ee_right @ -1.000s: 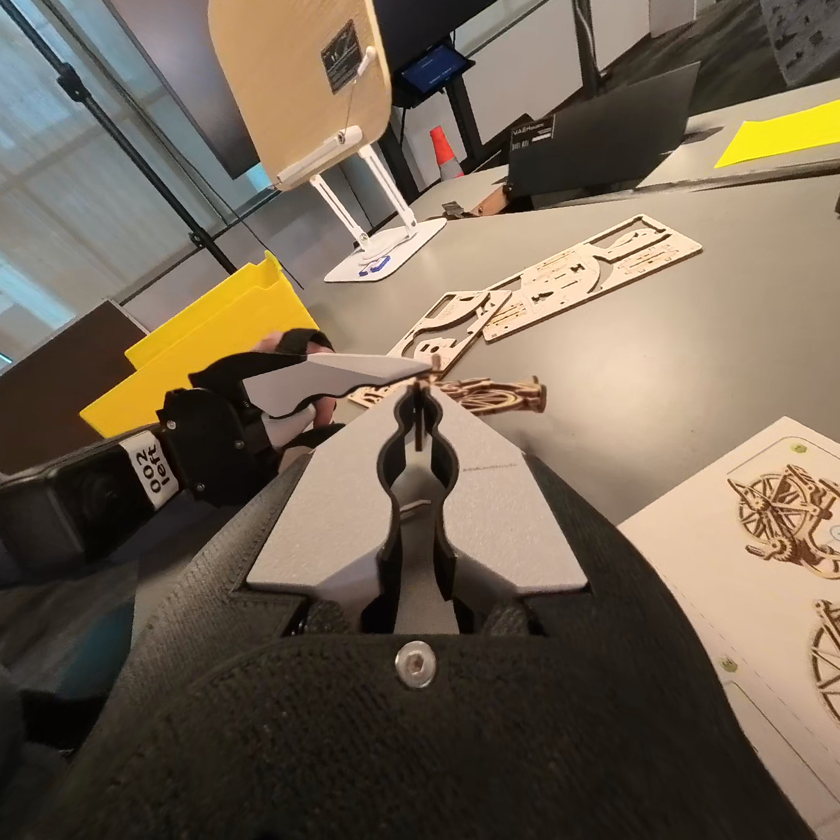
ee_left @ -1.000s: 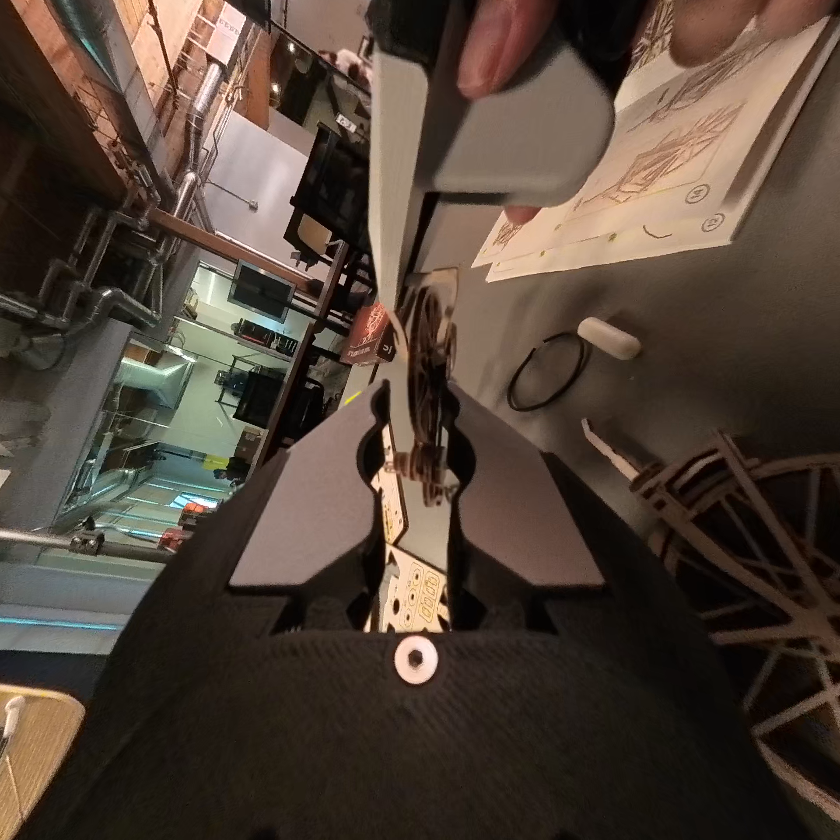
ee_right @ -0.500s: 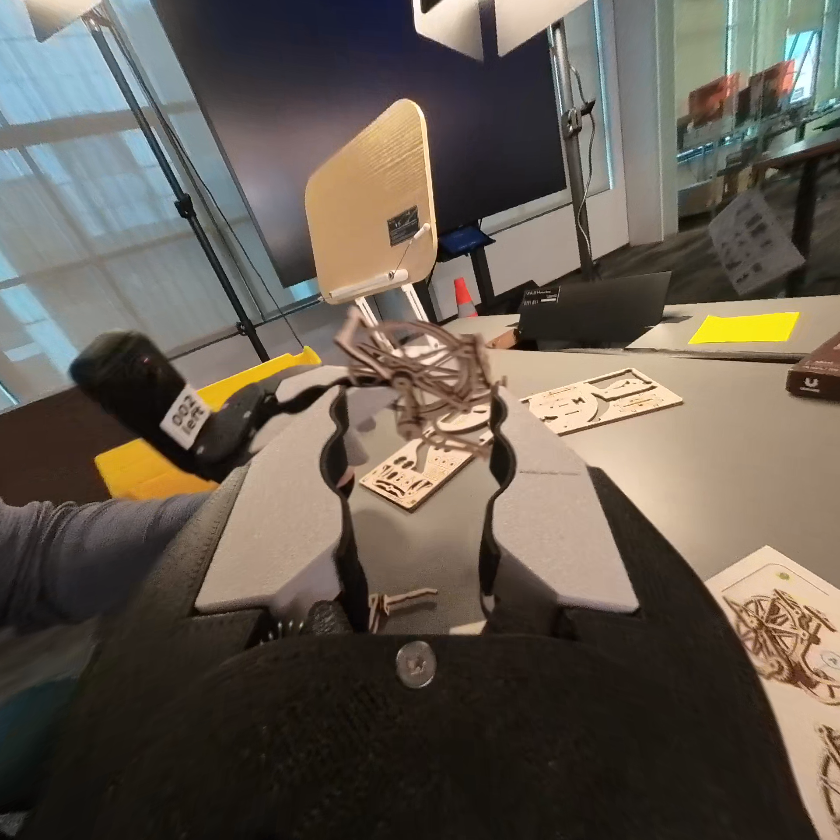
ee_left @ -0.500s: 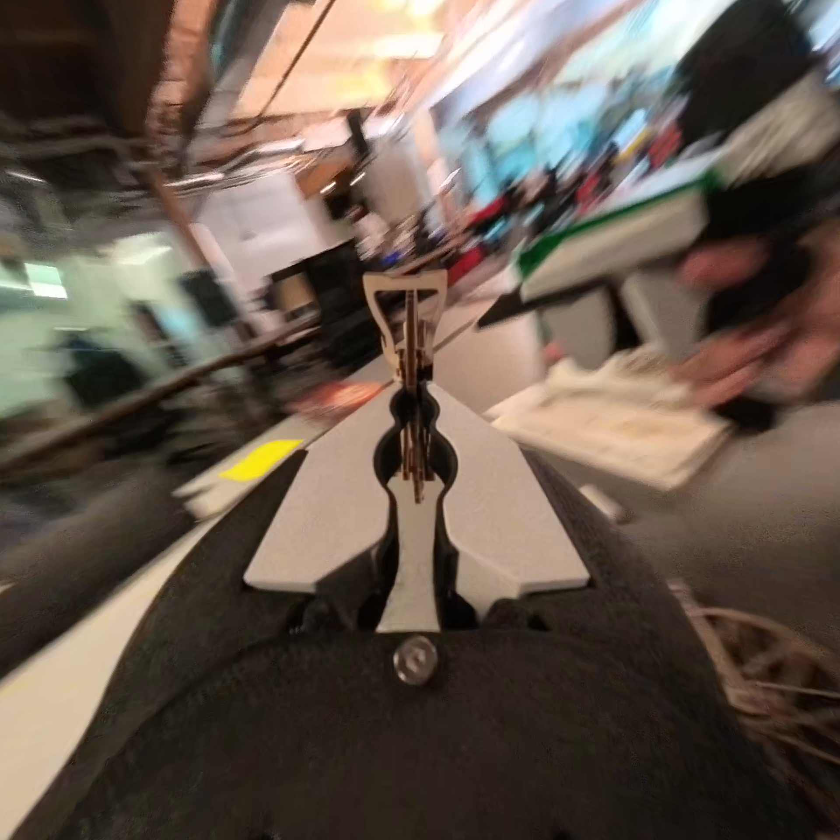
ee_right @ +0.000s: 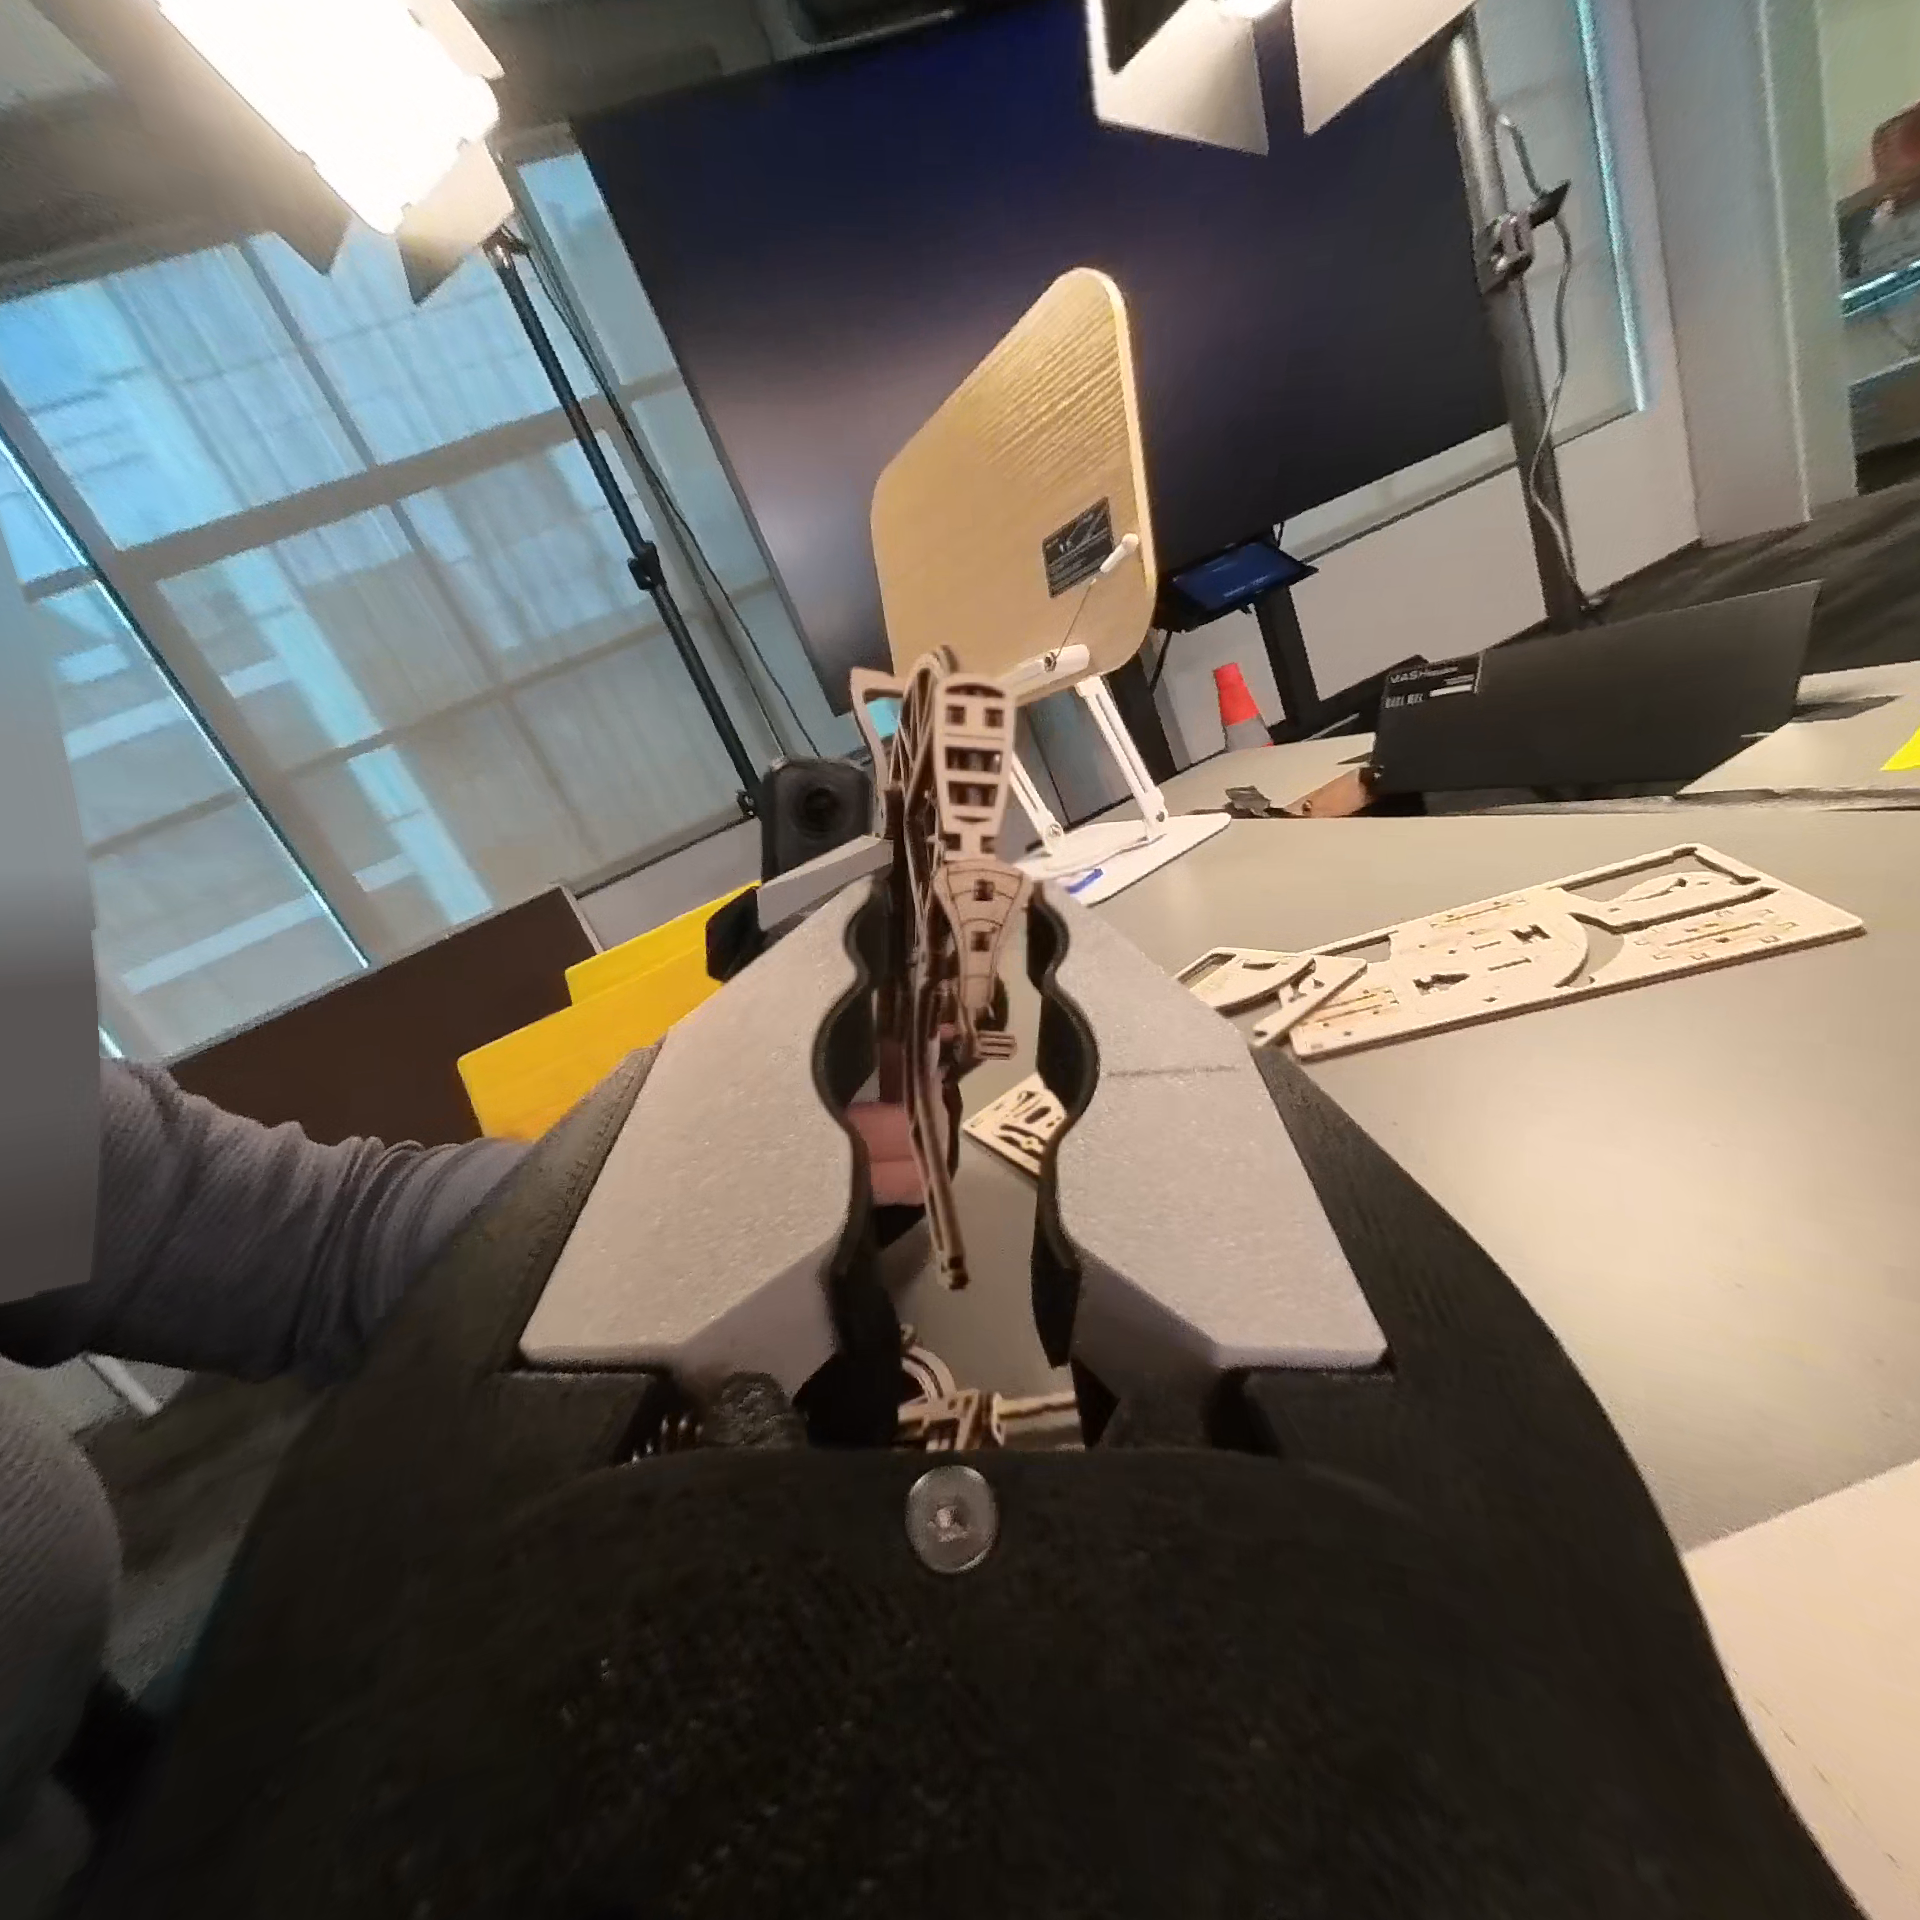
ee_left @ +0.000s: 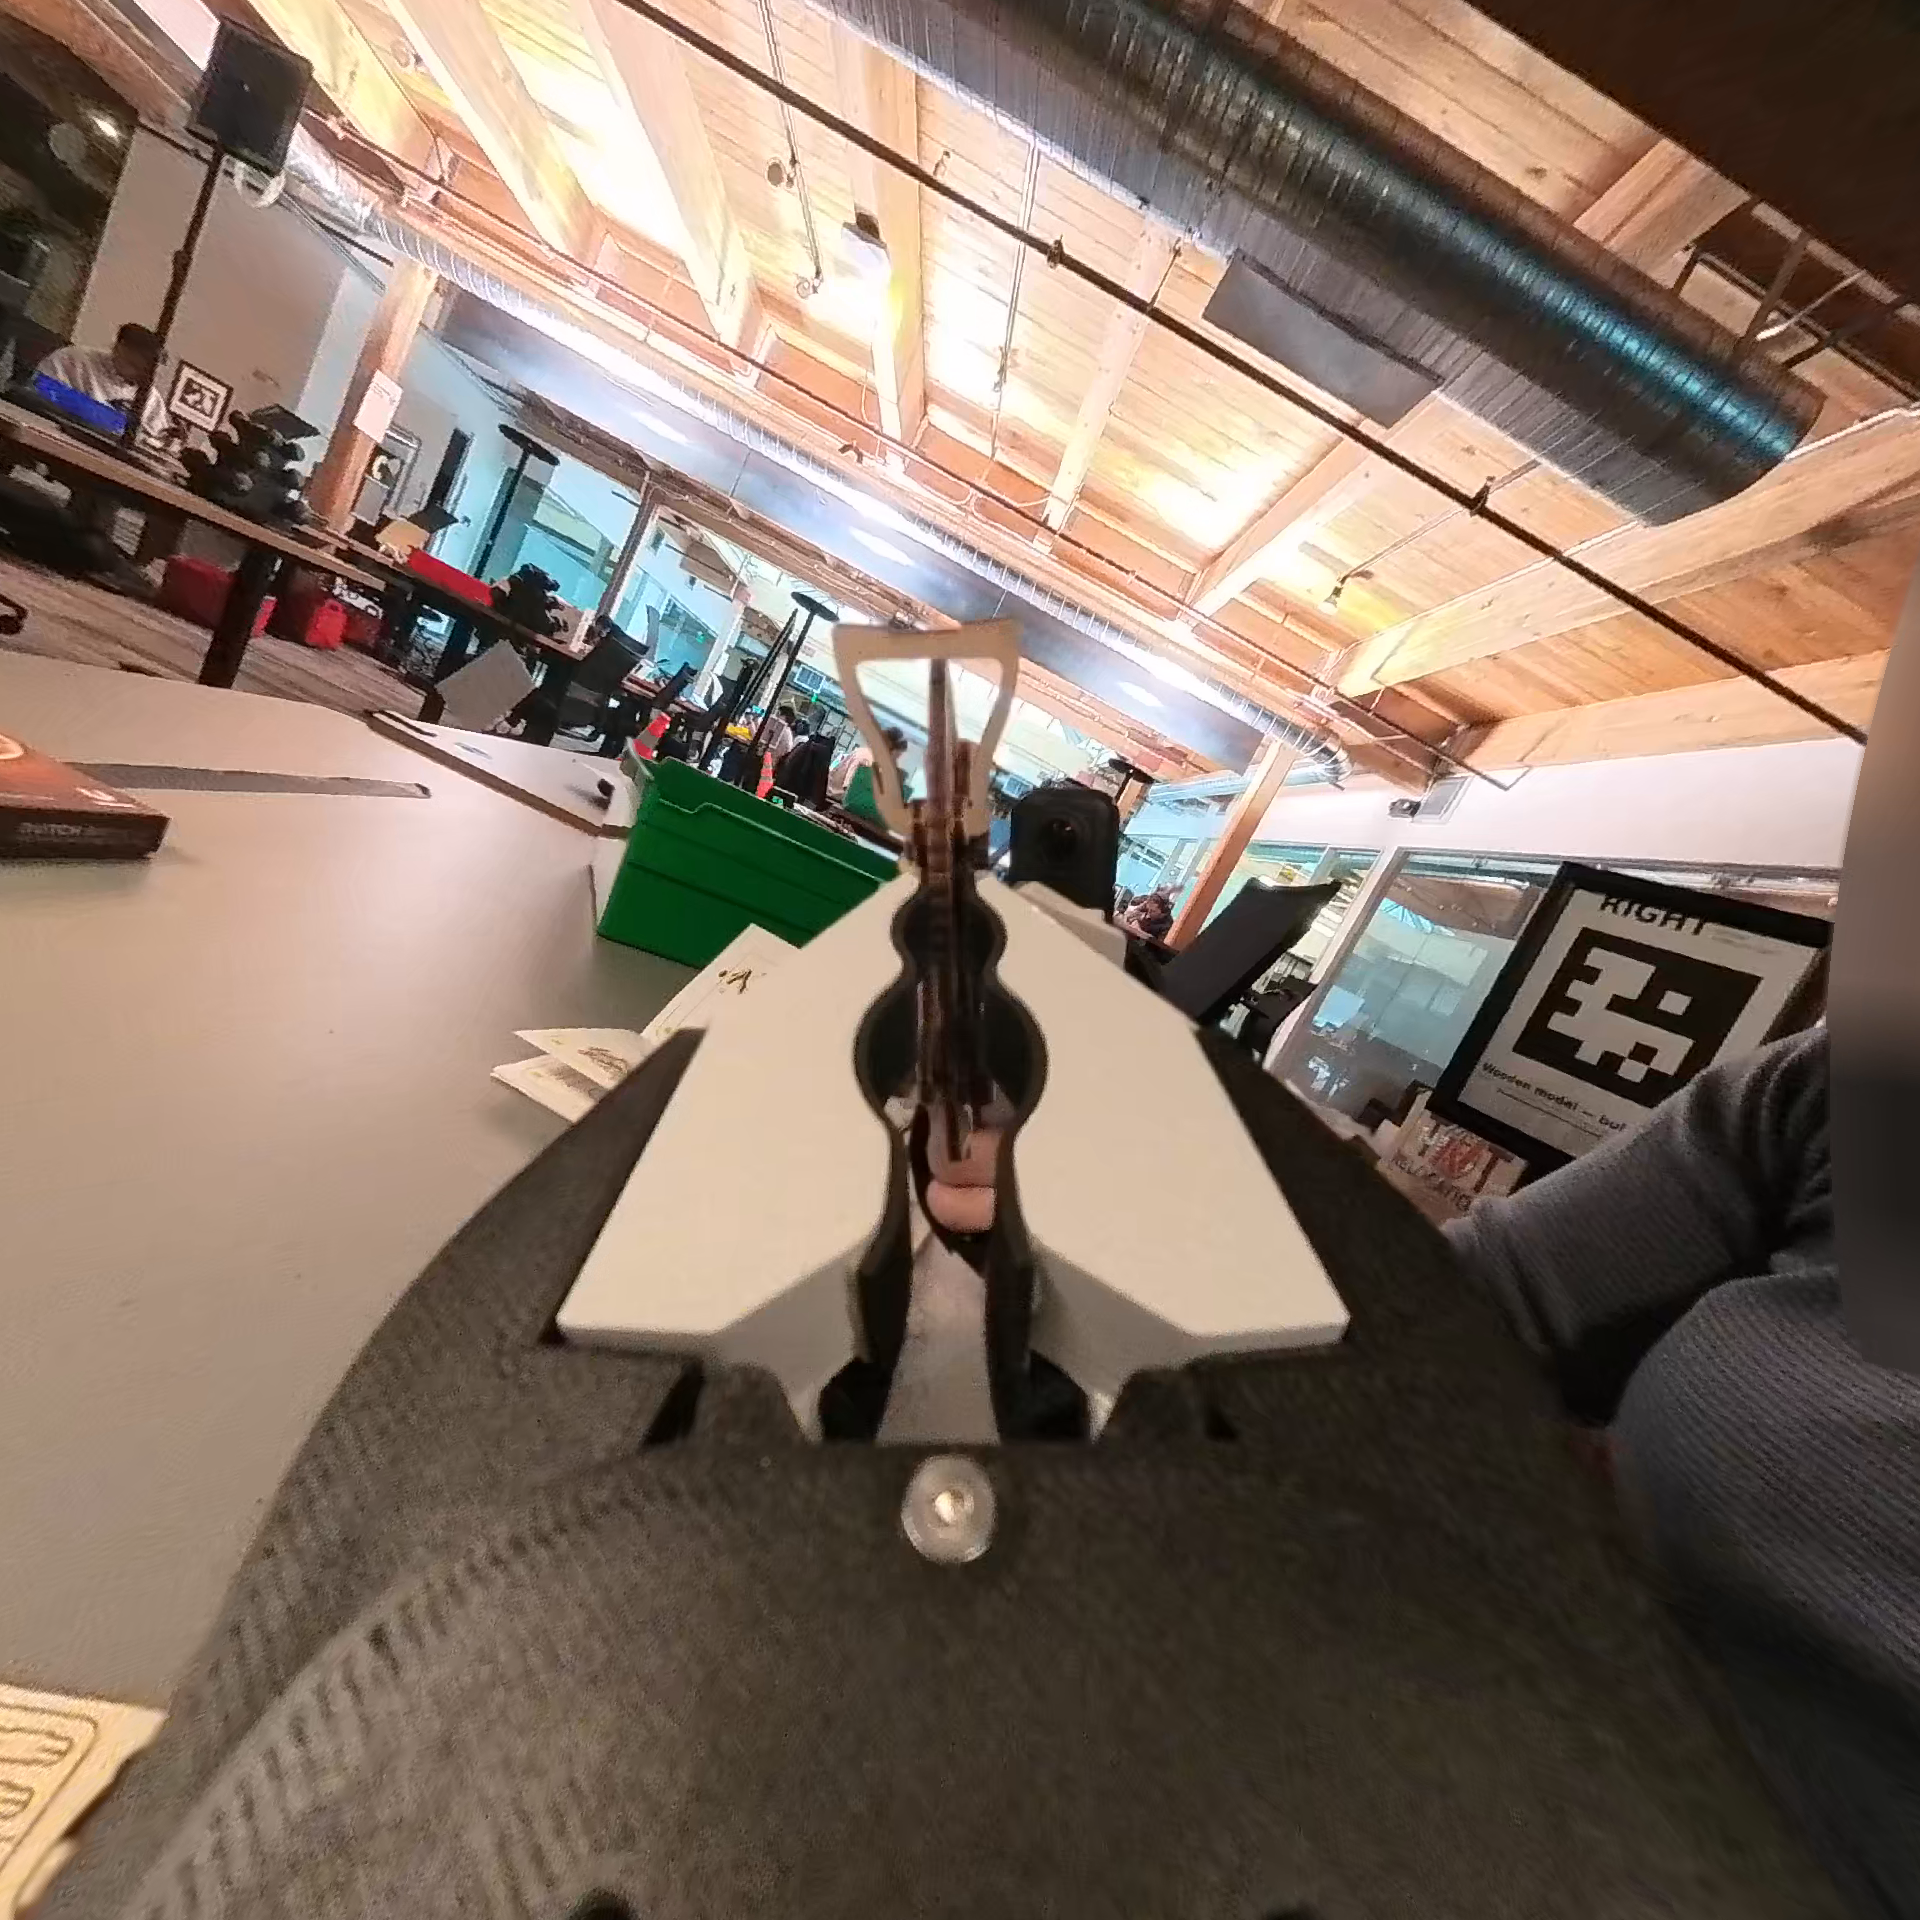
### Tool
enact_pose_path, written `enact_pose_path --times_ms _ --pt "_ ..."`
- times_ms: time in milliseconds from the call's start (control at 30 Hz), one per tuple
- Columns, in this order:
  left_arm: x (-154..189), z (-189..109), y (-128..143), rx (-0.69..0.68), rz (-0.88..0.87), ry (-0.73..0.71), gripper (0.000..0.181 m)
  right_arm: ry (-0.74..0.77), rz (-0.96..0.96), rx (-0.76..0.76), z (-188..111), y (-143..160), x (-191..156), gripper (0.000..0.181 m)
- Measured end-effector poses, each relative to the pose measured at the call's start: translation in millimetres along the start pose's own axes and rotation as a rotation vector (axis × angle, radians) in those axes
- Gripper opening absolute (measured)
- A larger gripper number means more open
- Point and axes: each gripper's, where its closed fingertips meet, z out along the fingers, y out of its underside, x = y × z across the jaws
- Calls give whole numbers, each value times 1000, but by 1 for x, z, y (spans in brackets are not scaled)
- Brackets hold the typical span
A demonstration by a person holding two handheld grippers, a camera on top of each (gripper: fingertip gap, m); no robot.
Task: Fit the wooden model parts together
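My left gripper (ee_left: 940, 883) is shut on a flat wooden model assembly (ee_left: 940, 800), which stands upright and edge-on above its fingertips. In the right wrist view the same assembly (ee_right: 971, 748) stands between the fingers of my right gripper (ee_right: 956, 904). Those jaws have narrowed around it and appear to touch both its sides. The two grippers face each other tip to tip. The left gripper's camera body (ee_right: 821, 810) shows behind the assembly. The right gripper's camera body (ee_left: 1060, 842) shows behind the left fingertips. Both are held above the grey table (ee_right: 1558, 1195).
Punched wooden part sheets (ee_right: 1558, 945) lie on the table to the right. A wooden book stand (ee_right: 1018, 499) and a yellow bin (ee_right: 623, 997) are behind. A green bin (ee_left: 727, 873), paper sheets (ee_left: 582, 1065) and a dark box (ee_left: 73, 810) show in the left wrist view. A person's grey sleeve (ee_right: 260, 1205) is at left. My two grippers' fingertips are within a few centimetres of each other.
The left gripper swung up from pointing along the table and now holds the assembly upright. The right gripper let go of a small part, opened wide, then narrowed around the assembly.
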Motion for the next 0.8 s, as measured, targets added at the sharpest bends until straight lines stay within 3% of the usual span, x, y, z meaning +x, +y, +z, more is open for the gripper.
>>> enact_pose_path --times_ms 133,300,533,633,800 --pt "-4 -4 -6 35 -29 -6 2 9 27 7 -4 -3 5 19" --pt "-5 -5 -9 55 -52 -6 3 9 63 -71 1 11 7 32" --pt "-2 -5 -4 16 -54 29 5 -2 63 37 -8 -7 7 7" --pt "2 -6 -5 4 -42 63 19 2 81 79 -15 -17 11 6" --pt "-16 -14 -11 -32 64 -72 56 37 50 9 -20 -15 16 6"
